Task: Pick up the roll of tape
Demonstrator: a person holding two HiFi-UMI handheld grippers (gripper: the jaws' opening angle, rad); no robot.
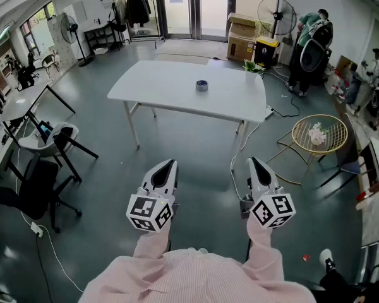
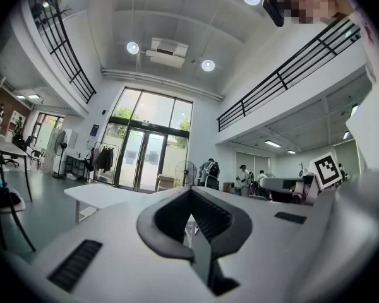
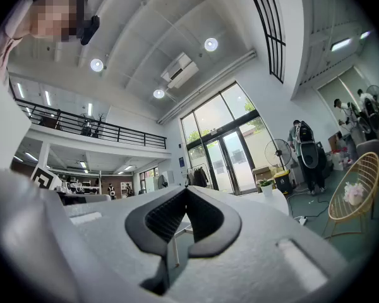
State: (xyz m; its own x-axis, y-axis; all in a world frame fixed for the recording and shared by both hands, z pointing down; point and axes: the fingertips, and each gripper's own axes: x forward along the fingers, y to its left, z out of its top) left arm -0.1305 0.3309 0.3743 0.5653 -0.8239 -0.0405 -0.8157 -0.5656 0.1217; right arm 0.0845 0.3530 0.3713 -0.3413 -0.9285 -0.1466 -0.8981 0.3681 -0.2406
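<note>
The roll of tape point(image 1: 202, 85), a small grey ring, lies flat near the middle of a white table point(image 1: 158, 84) across the room. Both grippers are held out in front of me over the floor, well short of the table and pointing toward it. My left gripper point(image 1: 169, 163) has its jaws together with nothing between them, as the left gripper view also shows point(image 2: 191, 192). My right gripper point(image 1: 252, 161) is shut and empty too point(image 3: 186, 190). The tape does not show in either gripper view.
Office chairs point(image 1: 47, 169) and a desk point(image 1: 25, 100) stand at the left. At the right is a gold wire side table point(image 1: 319, 134). A cable point(image 1: 237, 156) runs over the floor by the table's right legs. Boxes point(image 1: 243, 36), a fan point(image 1: 276, 11) and people point(image 1: 309, 40) are behind.
</note>
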